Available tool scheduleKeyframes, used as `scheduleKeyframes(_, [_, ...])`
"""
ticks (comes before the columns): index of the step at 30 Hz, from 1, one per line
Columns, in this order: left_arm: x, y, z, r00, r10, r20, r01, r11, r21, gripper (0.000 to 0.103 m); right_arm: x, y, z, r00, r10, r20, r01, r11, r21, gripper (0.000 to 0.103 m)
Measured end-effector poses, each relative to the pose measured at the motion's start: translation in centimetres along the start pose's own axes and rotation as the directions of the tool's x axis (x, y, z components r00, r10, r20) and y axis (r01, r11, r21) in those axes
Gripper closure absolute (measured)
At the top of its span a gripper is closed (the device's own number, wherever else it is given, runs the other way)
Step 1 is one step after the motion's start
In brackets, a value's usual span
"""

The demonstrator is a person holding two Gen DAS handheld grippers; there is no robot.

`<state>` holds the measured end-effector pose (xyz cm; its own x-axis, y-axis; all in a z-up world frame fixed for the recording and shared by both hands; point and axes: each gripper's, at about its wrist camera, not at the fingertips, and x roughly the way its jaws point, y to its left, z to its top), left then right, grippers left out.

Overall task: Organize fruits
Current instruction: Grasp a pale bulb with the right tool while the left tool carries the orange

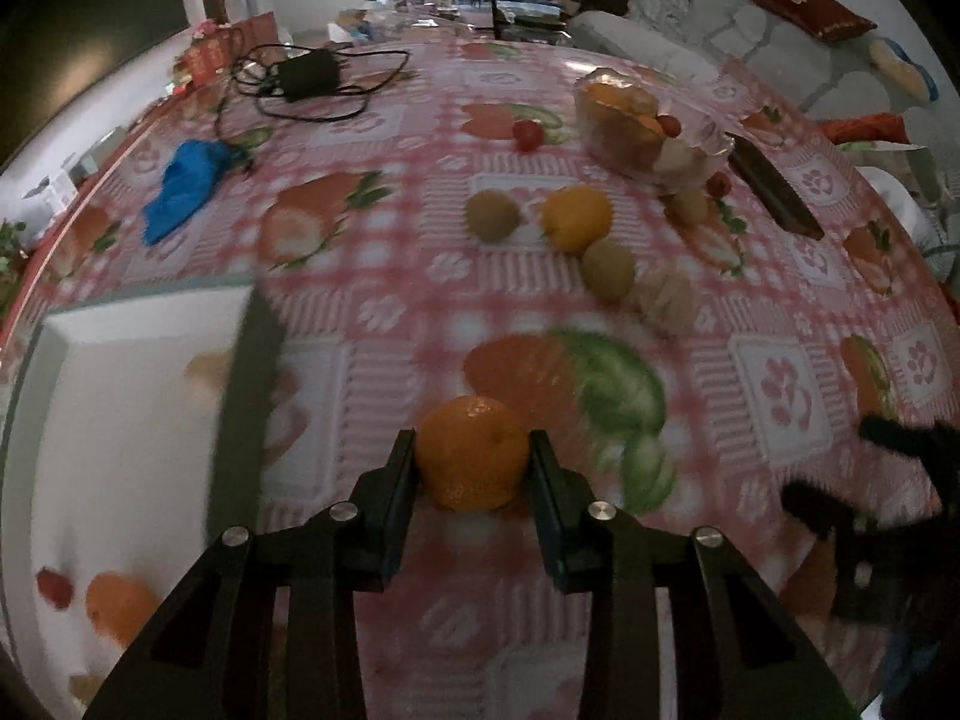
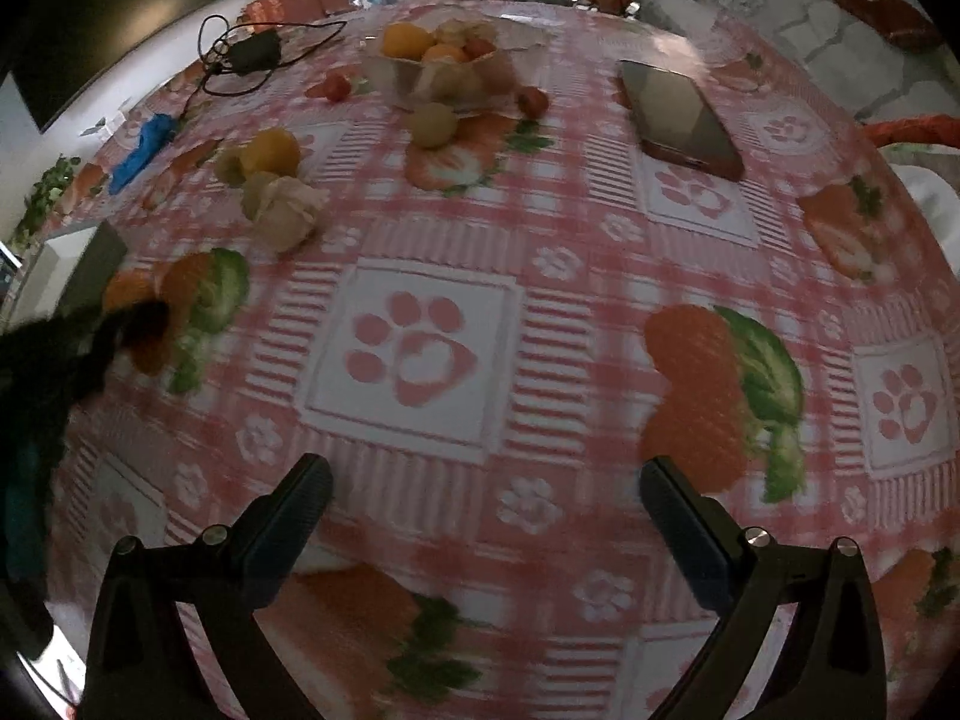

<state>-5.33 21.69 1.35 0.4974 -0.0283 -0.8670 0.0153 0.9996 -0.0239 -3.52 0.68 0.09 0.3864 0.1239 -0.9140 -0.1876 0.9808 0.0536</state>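
Note:
My left gripper (image 1: 472, 456) is shut on an orange mandarin (image 1: 471, 450) and holds it over the pink checked tablecloth. A white tray (image 1: 120, 396) lies to its left with an orange (image 1: 117, 606) and a small red fruit (image 1: 54, 588) in it. Loose fruit lies ahead: a yellow orange (image 1: 577, 217), two kiwis (image 1: 492, 215) (image 1: 609, 269) and a pale fruit (image 1: 666, 300). A clear bowl (image 1: 651, 126) at the back holds several fruits. My right gripper (image 2: 486, 510) is open and empty above the cloth. The left gripper shows dark and blurred in the right wrist view (image 2: 90, 342).
A phone (image 2: 678, 117) lies right of the bowl (image 2: 444, 69). A black charger with cables (image 1: 309, 75) and a blue cloth (image 1: 183, 186) lie at the back left. Red cherry tomatoes (image 1: 528, 133) (image 1: 719, 183) sit near the bowl. The table edge curves along the left.

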Motion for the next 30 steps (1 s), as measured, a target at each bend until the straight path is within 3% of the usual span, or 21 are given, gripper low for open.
scheduleKeyframes(6, [-1.0, 1.2, -1.8, 1.000, 0.000, -0.003, -0.001, 1.000, -0.031, 0.064, 1.2, 3.7, 3.0, 0.997, 0.072, 0.012, -0.071, 0.997, -0.041, 0.000])
scheduleKeyframes(15, [-1.4, 1.1, -2.6, 1.000, 0.010, 0.007, -0.010, 1.000, -0.025, 0.064, 3.5, 7.8, 7.8, 0.996, 0.046, 0.073, -0.039, 0.996, -0.086, 0.002])
scheduleKeyframes(16, [-1.4, 1.1, -2.6, 1.000, 0.010, 0.008, -0.010, 1.000, -0.025, 0.064, 3.6, 8.0, 8.0, 0.996, 0.046, 0.075, -0.040, 0.995, -0.086, 0.010])
scheduleKeyframes(18, [-1.4, 1.1, -2.6, 1.000, 0.010, 0.009, -0.010, 1.000, -0.024, 0.064, 4.0, 8.3, 8.3, 0.996, 0.020, 0.082, -0.013, 0.996, -0.092, 0.015])
scheduleKeyframes(20, [-1.4, 1.0, -2.7, 1.000, 0.013, 0.015, -0.013, 1.000, -0.017, 0.064, 3.8, 8.5, 8.2, 0.995, 0.007, 0.101, 0.004, 0.994, -0.105, 0.029])
scheduleKeyframes(22, [-1.4, 0.9, -2.8, 1.000, 0.017, 0.018, -0.017, 1.000, -0.014, 0.064, 3.4, 8.5, 8.1, 0.994, 0.014, 0.111, -0.001, 0.994, -0.114, 0.064])
scheduleKeyframes(23, [-1.5, 1.0, -2.8, 1.000, 0.015, 0.016, -0.015, 1.000, -0.017, 0.064, 3.2, 8.5, 8.0, 0.994, 0.019, 0.108, -0.006, 0.993, -0.116, 0.072])
scheduleKeyframes(30, [-3.2, 0.9, -3.4, 0.999, -0.050, 0.013, 0.050, 0.998, -0.037, 0.064, 0.5, 6.5, 6.2, 0.990, 0.095, 0.106, -0.088, 0.994, -0.072, 0.071])
